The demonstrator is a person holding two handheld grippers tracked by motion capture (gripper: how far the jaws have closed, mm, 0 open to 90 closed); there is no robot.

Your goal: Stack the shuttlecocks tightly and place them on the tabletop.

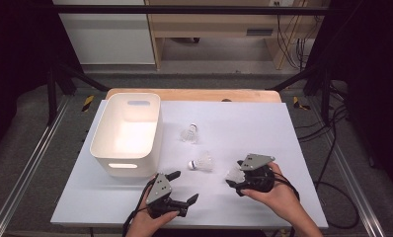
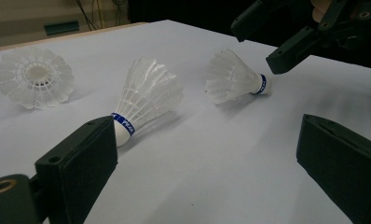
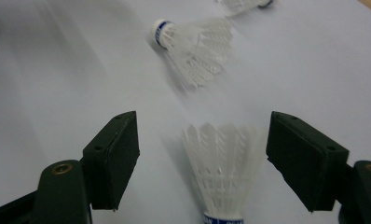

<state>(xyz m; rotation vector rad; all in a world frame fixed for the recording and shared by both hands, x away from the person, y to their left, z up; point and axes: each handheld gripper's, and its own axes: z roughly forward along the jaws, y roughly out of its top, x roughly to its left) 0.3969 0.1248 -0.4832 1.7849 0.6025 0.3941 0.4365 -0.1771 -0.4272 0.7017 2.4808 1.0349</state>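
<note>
My right tool (image 1: 235, 174) sits in the lower right of the high view, its jaws apart. In the right gripper view a shuttlecock (image 3: 223, 163) lies between them at the bottom centre, feather skirt fanning upward and blue-banded cork at the lower edge, with a gap to each pad, so nothing is clamped. In the left gripper view this same shuttlecock (image 2: 235, 77) lies on its side at upper centre, just below the right tool's dark jaws in the upper right corner.

My left tool (image 1: 183, 186) is in the lower middle of the high view, jaws spread wide and gripping nothing. In its own view a second shuttlecock (image 2: 148, 95) lies tilted on the white bench (image 1: 263, 128) just past the lower-left jaw, cork toward that jaw. In the high view that second shuttlecock (image 1: 203, 162) rests near the centre, between the two tools.

A third shuttlecock (image 1: 190, 134) lies farther up the bench, above the second. A white plastic bin (image 1: 105, 143) stands at the left of the bench, beside my left tool's upper side.
</note>
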